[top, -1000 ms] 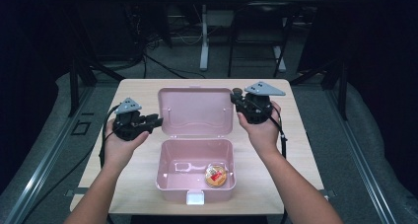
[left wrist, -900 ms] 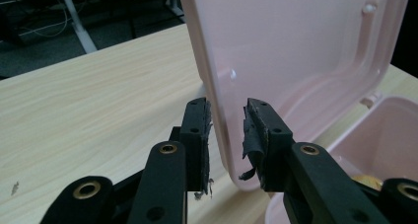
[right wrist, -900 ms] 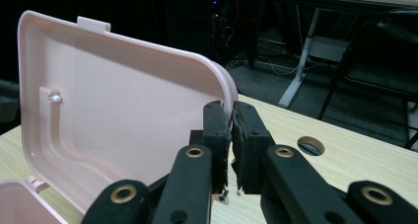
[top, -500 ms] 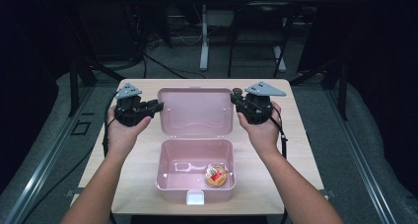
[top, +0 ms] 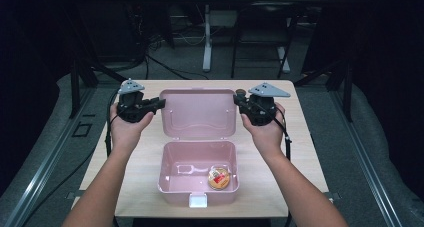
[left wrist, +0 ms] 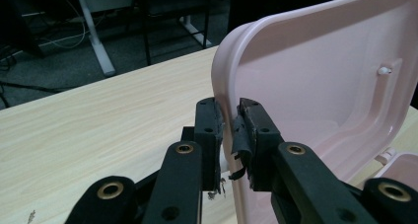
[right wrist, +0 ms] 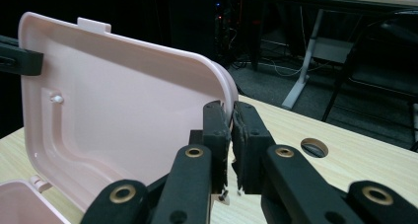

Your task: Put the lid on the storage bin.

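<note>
A pink lunch box (top: 165,157) stands open on the wooden table, its lid (top: 197,112) tilted up at the back. A round orange-wrapped snack (top: 218,178) lies in the base at the right. My left gripper (top: 161,103) is shut on the lid's left edge; in the left gripper view the jaws (left wrist: 227,120) pinch the lid (left wrist: 320,86) rim. My right gripper (top: 237,98) is shut on the lid's right edge, with the rim of the lid (right wrist: 123,110) between its jaws (right wrist: 230,120). The left gripper's jaw (right wrist: 19,58) shows at the lid's far side.
A white latch (top: 198,201) sits on the box's front wall, near the table's front edge. The table (top: 310,152) has a round cable hole (right wrist: 314,147) near its far right. Desk legs and cables stand on the dark floor behind.
My left gripper moved away from the person and now pinches the lid's left edge. The right gripper and the lid have stayed put.
</note>
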